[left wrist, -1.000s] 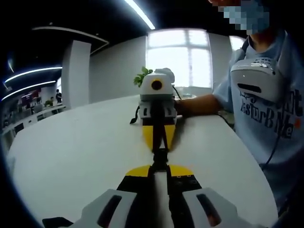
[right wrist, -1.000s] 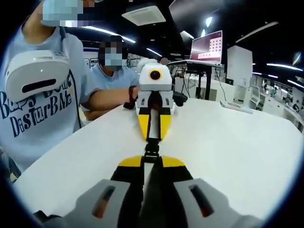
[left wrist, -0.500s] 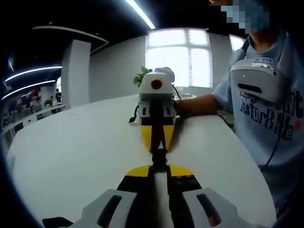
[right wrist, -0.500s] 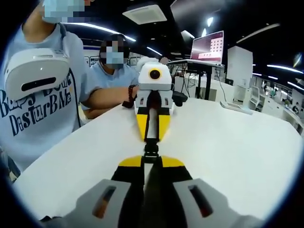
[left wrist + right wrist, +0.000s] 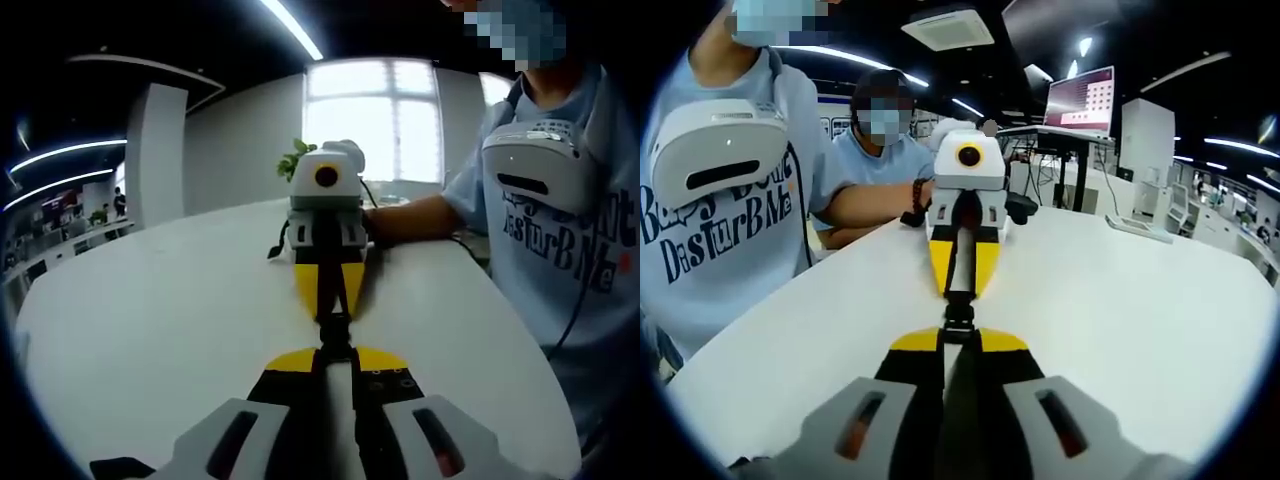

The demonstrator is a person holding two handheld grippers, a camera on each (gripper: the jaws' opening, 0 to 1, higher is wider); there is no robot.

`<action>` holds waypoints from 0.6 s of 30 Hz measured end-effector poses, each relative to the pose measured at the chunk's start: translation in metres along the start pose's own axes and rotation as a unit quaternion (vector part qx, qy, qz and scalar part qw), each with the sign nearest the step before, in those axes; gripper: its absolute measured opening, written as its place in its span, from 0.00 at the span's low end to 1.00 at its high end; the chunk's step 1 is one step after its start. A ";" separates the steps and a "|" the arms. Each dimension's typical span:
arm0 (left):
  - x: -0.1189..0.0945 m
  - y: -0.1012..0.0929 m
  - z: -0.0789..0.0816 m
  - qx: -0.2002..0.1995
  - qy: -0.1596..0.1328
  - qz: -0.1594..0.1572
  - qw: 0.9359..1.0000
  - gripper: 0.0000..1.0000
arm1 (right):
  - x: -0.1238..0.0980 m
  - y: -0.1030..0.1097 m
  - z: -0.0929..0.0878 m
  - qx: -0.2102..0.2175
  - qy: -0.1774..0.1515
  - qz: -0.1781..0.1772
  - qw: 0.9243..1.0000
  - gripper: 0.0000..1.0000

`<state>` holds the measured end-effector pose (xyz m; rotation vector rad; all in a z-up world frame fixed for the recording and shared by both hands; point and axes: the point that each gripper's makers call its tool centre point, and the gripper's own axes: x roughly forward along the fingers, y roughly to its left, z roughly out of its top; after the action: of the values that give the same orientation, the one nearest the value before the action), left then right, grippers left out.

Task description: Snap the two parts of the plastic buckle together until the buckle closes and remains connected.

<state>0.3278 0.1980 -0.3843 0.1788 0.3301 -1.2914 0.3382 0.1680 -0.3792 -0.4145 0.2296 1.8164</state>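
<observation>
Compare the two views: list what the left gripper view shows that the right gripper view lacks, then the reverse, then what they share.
Left gripper view alone: a bright paned window, a green leafy plant and a white square pillar.

Right gripper view alone: a lit pink monitor screen, a square ceiling vent and a second, seated person in a pale blue shirt.

Both: the white round table, the small black plastic buckle pinched between the opposing yellow-and-black claws, left claw and right claw, and the person in a lettered blue T-shirt.

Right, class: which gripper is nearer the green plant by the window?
Right. The right gripper lies between the plant and the left gripper, which faces it from farther back. Both are shut on the buckle between them.
</observation>
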 end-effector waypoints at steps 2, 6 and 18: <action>0.000 0.000 0.000 0.001 0.000 -0.001 1.000 0.10 | 0.000 0.000 0.000 0.000 0.000 0.000 1.000 0.10; 0.000 -0.001 0.000 0.003 0.001 -0.001 1.000 0.09 | 0.001 0.001 0.000 0.000 0.000 0.001 1.000 0.10; -0.001 -0.001 -0.001 -0.001 0.002 -0.003 1.000 0.09 | 0.006 0.005 0.002 -0.010 0.002 0.005 1.000 0.10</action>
<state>0.3268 0.1986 -0.3850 0.1786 0.3364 -1.2974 0.3315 0.1724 -0.3799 -0.4325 0.2171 1.8289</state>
